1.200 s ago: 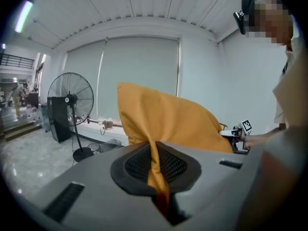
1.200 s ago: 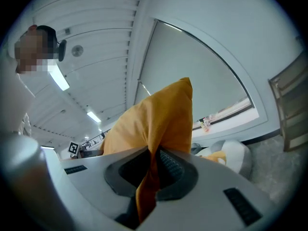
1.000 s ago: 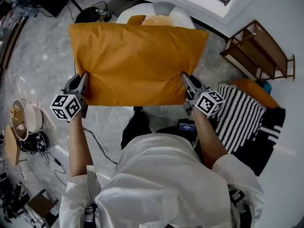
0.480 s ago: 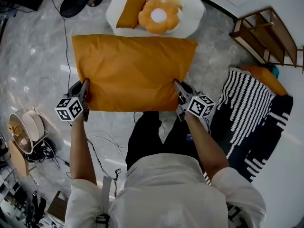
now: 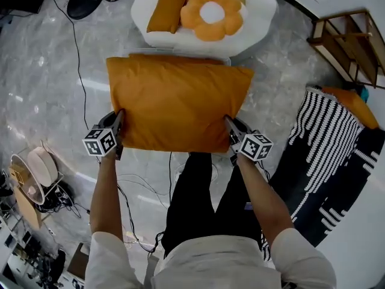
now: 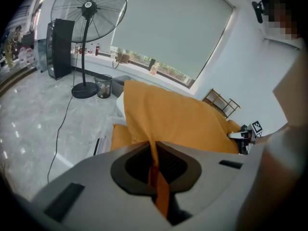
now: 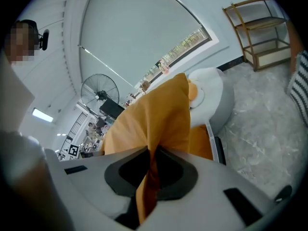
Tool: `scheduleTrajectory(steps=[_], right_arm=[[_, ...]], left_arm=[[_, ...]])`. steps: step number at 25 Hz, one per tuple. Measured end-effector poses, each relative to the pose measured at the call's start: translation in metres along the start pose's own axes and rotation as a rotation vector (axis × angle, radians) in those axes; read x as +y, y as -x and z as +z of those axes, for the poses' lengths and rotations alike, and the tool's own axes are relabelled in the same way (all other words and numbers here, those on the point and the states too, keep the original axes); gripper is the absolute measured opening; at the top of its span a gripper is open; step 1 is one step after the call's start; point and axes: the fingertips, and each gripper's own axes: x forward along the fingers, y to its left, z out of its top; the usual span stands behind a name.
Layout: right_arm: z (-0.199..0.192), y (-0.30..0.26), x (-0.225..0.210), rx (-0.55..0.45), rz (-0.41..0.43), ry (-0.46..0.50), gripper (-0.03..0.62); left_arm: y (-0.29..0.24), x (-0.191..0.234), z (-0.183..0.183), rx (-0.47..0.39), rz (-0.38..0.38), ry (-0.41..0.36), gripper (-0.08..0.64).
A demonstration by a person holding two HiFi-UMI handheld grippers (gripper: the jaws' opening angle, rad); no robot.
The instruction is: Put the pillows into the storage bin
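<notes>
Fingers (image 5: 118,125) of left gripper (image 5: 120,118) and right gripper (image 5: 229,124) clamp the orange fabric pillow (image 5: 177,101); I have lowered it toward the clear plastic bin (image 7: 211,141).

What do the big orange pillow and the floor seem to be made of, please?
Pillow: probably matte woven fabric over soft filling; it creases and bunches where gripped. Floor: polished marble or marble-look tile; grey veining, glossy light reflections.
</notes>
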Motion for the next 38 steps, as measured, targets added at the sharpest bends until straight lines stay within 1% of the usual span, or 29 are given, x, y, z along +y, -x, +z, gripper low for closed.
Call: scheduleTrajectory(steps=[3, 6, 11, 14, 15, 16, 17, 19, 21, 24, 27, 31, 33, 34, 36, 38], right_arm=[[-0.015, -0.026, -0.015, 0.008, -0.009, -0.018, 0.055], [-0.021, -0.057, -0.026, 0.008, -0.006, -0.021, 0.055], [-0.028, -0.089, -0.05, 0.026, -0.029, -0.014, 0.055], [-0.034, -0.105, -0.067, 0.048, -0.055, -0.011, 0.055], [-0.037, -0.11, -0.076, 0.065, -0.073, -0.012, 0.058], [-0.04, -0.115, -0.086, 0.086, -0.097, -0.019, 0.074], [-0.043, -0.119, -0.096, 0.105, -0.123, -0.032, 0.102], [-0.045, -0.12, -0.11, 0.125, -0.159, -0.042, 0.097], [-0.045, -0.113, -0.108, 0.13, -0.162, 0.01, 0.098], [-0.036, -0.101, -0.087, 0.086, -0.116, 0.12, 0.098], [-0.017, -0.091, -0.052, 0.011, -0.05, 0.227, 0.097], [0.021, -0.075, 0.013, -0.093, 0.048, 0.377, 0.097], [0.042, -0.06, 0.051, -0.138, 0.092, 0.483, 0.097], [0.052, -0.049, 0.07, -0.159, 0.108, 0.537, 0.097], [0.072, -0.026, 0.105, -0.201, 0.126, 0.644, 0.097], [0.092, -0.001, 0.14, -0.243, 0.139, 0.744, 0.097]], left_arm=[[-0.022, 0.024, -0.015, 0.027, 0.017, 0.015, 0.021], [-0.041, 0.05, -0.018, 0.028, 0.032, 0.026, 0.021], [-0.073, 0.071, -0.024, 0.037, 0.059, 0.02, 0.035], [-0.095, 0.085, -0.038, 0.079, 0.074, 0.019, 0.051], [-0.102, 0.093, -0.042, 0.102, 0.091, 0.018, 0.068], [-0.107, 0.102, -0.046, 0.122, 0.12, 0.015, 0.107], [-0.11, 0.111, -0.048, 0.133, 0.158, 0.01, 0.166], [-0.11, 0.124, -0.048, 0.116, 0.214, 0.004, 0.178], [-0.106, 0.121, -0.047, 0.08, 0.205, 0.006, 0.178], [-0.097, 0.097, -0.044, 0.006, 0.143, -0.01, 0.161], [-0.079, 0.064, -0.034, -0.115, 0.081, -0.021, 0.152], [-0.042, 0.01, -0.006, -0.292, 0.009, -0.056, 0.147], [-0.017, -0.02, 0.016, -0.377, -0.008, -0.1, 0.142], [-0.003, -0.035, 0.028, -0.416, -0.011, -0.134, 0.137], [0.027, -0.067, 0.056, -0.491, -0.015, -0.207, 0.133], [0.061, -0.095, 0.083, -0.571, -0.015, -0.25, 0.133]])
